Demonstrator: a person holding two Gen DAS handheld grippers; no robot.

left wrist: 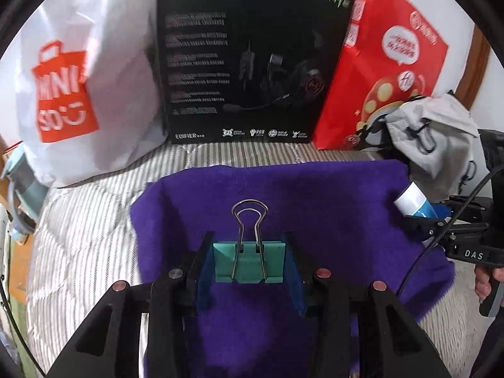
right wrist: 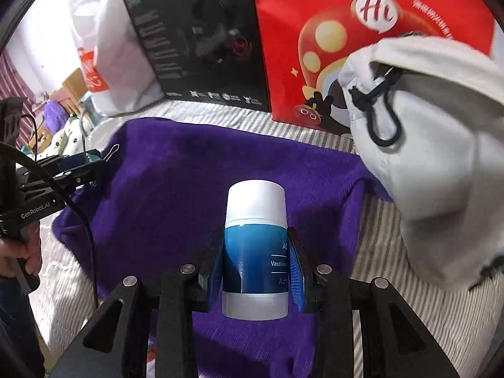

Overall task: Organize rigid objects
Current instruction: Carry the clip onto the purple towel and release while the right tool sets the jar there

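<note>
With the left gripper point(left wrist: 249, 264) clamped on the teal binder clip point(left wrist: 249, 263) and the right gripper point(right wrist: 256, 264) gripping the Vaseline bottle point(right wrist: 255, 252) above the purple cloth point(left wrist: 330, 214), each probably needed a level, gentle set-down.

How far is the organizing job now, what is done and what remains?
Nothing looks put away yet. In hand: left gripper clamps the green binder clip; right gripper clamps the blue bottle, both above the purple cloth. Left: placing both; the destination is unclear.
</note>
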